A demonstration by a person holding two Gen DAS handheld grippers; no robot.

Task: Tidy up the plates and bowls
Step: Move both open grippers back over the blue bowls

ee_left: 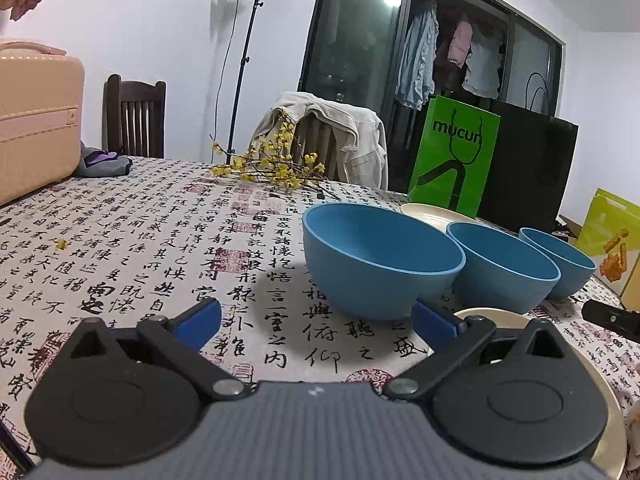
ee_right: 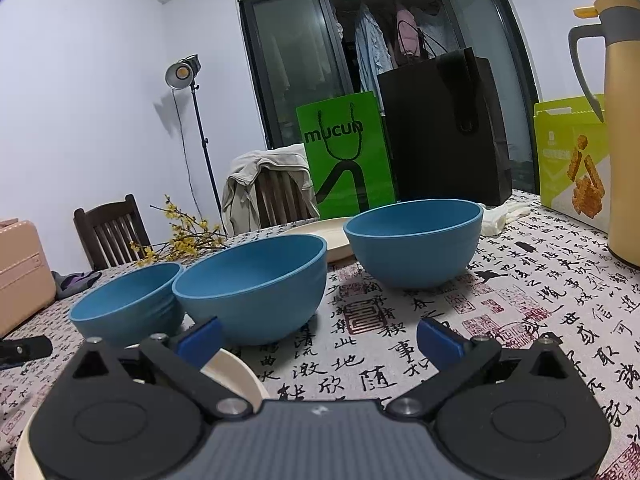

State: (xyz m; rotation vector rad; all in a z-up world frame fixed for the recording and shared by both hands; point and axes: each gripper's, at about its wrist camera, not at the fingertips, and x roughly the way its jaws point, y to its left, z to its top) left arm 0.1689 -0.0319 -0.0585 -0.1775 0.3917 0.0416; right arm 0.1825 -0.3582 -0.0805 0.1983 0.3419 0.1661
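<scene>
Bowls [ee_left: 382, 260] — three, blue — sit before each hand-held gripper [ee_left: 316, 322] [ee_right: 318, 338], both spread wide, empty.

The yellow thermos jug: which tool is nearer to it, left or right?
Right. The yellow thermos jug stands close by, ahead and right of the right tool. The left tool faces the bowls; its view shows no jug.

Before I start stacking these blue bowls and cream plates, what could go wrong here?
1. The left bowl and middle bowl sit very close together, so open tongs reaching for one rim may nudge the other.
2. The near plate lies right under the right tongs and beside the left tongs; dropping low could clip its edge.
3. The thermos stands tall at the right and could tip if swept.
</scene>
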